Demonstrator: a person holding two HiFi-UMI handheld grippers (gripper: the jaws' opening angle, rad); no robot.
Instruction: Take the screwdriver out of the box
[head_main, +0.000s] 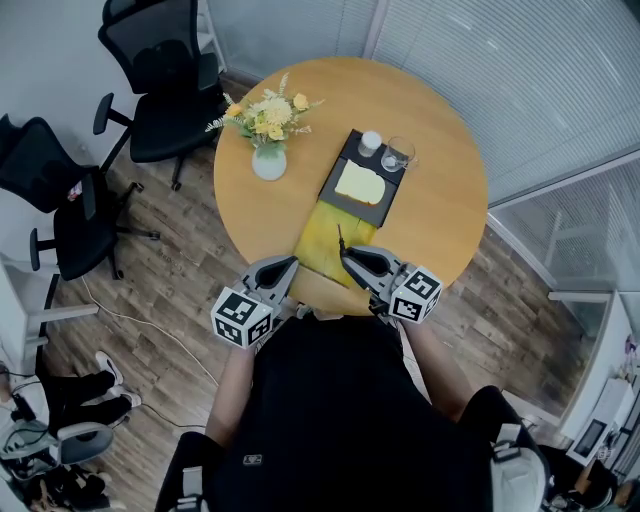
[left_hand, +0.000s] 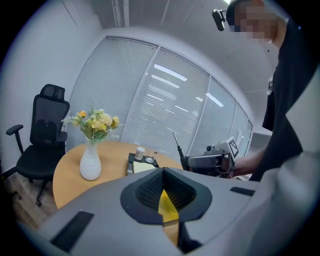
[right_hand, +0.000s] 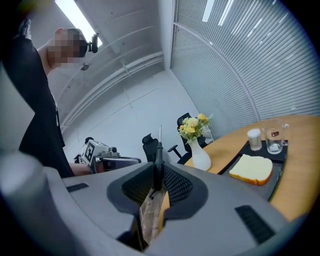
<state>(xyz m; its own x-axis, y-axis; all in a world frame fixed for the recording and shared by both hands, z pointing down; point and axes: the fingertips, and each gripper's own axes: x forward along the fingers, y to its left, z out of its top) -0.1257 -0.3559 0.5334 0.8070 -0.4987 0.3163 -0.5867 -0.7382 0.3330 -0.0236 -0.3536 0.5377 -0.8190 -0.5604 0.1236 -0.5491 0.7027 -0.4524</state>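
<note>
The right gripper (head_main: 347, 257) is clamped on the dark handle of the screwdriver (head_main: 340, 243), whose thin shaft sticks up out of the jaws, clear of the yellow box (head_main: 325, 232) and over its near end. The left gripper (head_main: 290, 263) has its jaws drawn narrow at the near left edge of that box, and in its own view a wedge of yellow shows between the pads, so it appears to be pinching the box.

The box lies flat at the near edge of the round wooden table (head_main: 440, 190). Just beyond its far end sits a black tray (head_main: 349, 151) carrying a slice of bread (head_main: 360, 184), a small white jar (head_main: 370, 143) and a clear glass (head_main: 397, 154). To the far left stands a white vase (head_main: 268, 163) of yellow and white flowers (head_main: 266, 110), well apart from both grippers. Two black office chairs (head_main: 165, 85) stand on the wood floor to the left of the table, and slatted blinds (head_main: 520, 70) run behind it on the right.

Each gripper bears a cube with black-and-white square markers (head_main: 242, 318). In the right gripper view the glass shows a small reddish label, too small to read
</note>
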